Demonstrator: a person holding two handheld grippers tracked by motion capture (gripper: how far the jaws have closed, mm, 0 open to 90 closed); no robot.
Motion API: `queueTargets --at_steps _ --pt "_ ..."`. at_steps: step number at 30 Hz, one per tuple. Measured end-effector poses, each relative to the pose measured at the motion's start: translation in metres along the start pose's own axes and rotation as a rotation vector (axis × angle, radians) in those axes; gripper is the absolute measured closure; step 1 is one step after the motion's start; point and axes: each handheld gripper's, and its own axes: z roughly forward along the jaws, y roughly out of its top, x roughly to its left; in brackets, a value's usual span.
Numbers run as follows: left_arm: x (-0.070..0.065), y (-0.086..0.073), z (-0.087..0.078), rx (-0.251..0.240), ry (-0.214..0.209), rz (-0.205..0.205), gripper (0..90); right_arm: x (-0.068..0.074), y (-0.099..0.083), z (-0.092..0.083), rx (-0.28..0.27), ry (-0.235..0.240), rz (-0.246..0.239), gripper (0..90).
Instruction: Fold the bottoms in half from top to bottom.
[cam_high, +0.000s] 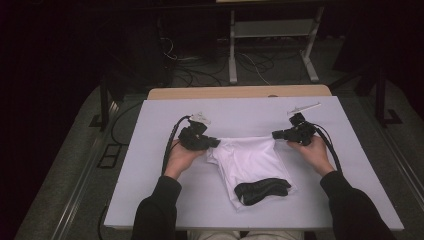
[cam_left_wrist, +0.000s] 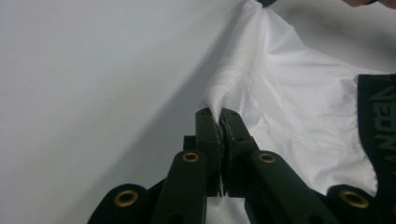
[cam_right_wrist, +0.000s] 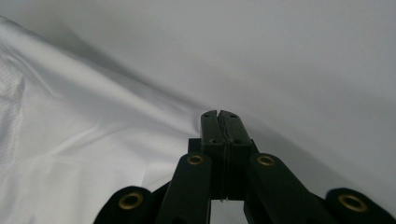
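A white garment (cam_high: 252, 162) with a black waistband (cam_high: 262, 190) lies spread on the white table (cam_high: 150, 175), waistband toward the person. The left gripper (cam_high: 214, 142) pinches the cloth's far left corner: in the left gripper view its jaws are clenched on a bunched fold of white fabric (cam_left_wrist: 224, 100) that rises from between the tips. The right gripper (cam_high: 276, 134) sits at the far right corner; in the right gripper view its jaws are pressed together with the cloth (cam_right_wrist: 70, 140) lying just beside them, and whether fabric is caught between them I cannot tell.
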Motion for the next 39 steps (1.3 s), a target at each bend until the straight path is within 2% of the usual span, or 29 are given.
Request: queueTargets --at_steps 11,16,28,32,39 --pt "0.027 0.018 0.011 0.019 0.006 0.003 85.9 -0.009 0.005 0.002 -0.040 -0.012 0.052 88.5" --pt "0.035 0.023 0.017 0.008 0.014 -0.007 86.0 -0.013 0.009 0.003 -0.056 -0.019 0.071 88.5" --pt "0.050 0.026 0.037 -0.001 0.074 -0.035 85.8 -0.023 0.009 0.008 -0.064 -0.035 0.102 88.5" --pt "0.056 0.030 0.044 -0.007 0.106 -0.022 85.8 -0.025 0.013 0.011 -0.069 -0.044 0.104 88.5" --pt "0.065 0.033 0.049 -0.026 0.134 -0.050 85.8 -0.029 0.019 0.015 -0.082 -0.059 0.105 88.5"
